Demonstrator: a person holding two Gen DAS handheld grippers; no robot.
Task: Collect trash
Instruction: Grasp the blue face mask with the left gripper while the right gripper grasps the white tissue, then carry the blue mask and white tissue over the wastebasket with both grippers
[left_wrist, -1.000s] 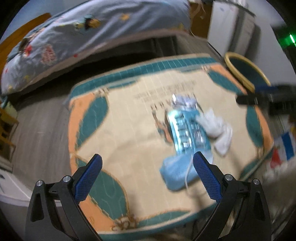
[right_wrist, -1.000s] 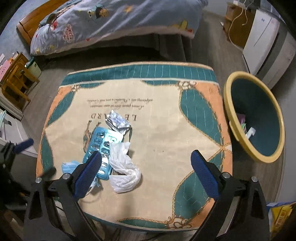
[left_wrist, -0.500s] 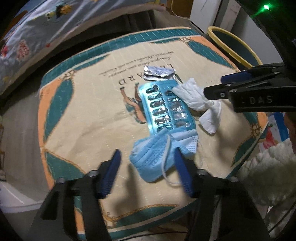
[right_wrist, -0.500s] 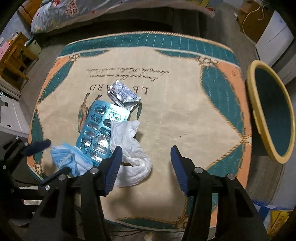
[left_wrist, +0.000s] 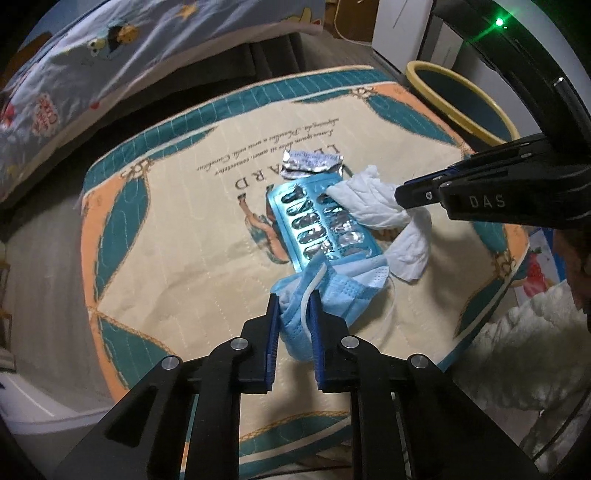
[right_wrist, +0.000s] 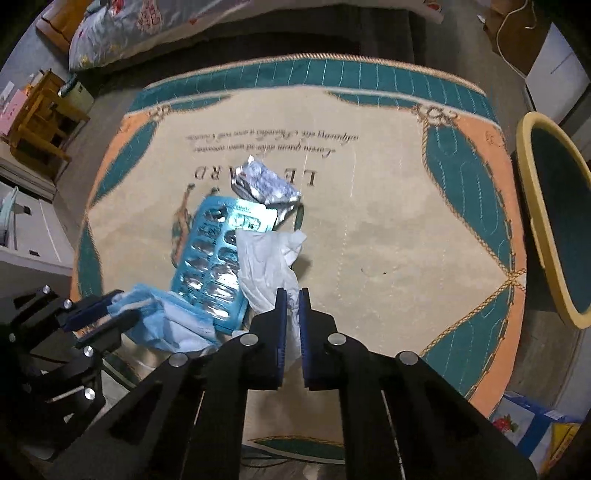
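On the quilted desk (left_wrist: 177, 236) beside the bed (left_wrist: 110, 55), our left gripper (left_wrist: 293, 317) pinches the blue face mask (left_wrist: 343, 291); our right gripper (right_wrist: 290, 317) pinches the white tissue (right_wrist: 266, 266) near the blister pack (right_wrist: 214, 258).

Mask (left_wrist: 343, 291), blister pack (left_wrist: 321, 225), tissue (left_wrist: 373, 199) overlap, seemingly, on cloth (left_wrist: 177, 258).

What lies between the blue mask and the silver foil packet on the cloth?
The blue blister pack lies between the mask and the foil packet, seen in both views.
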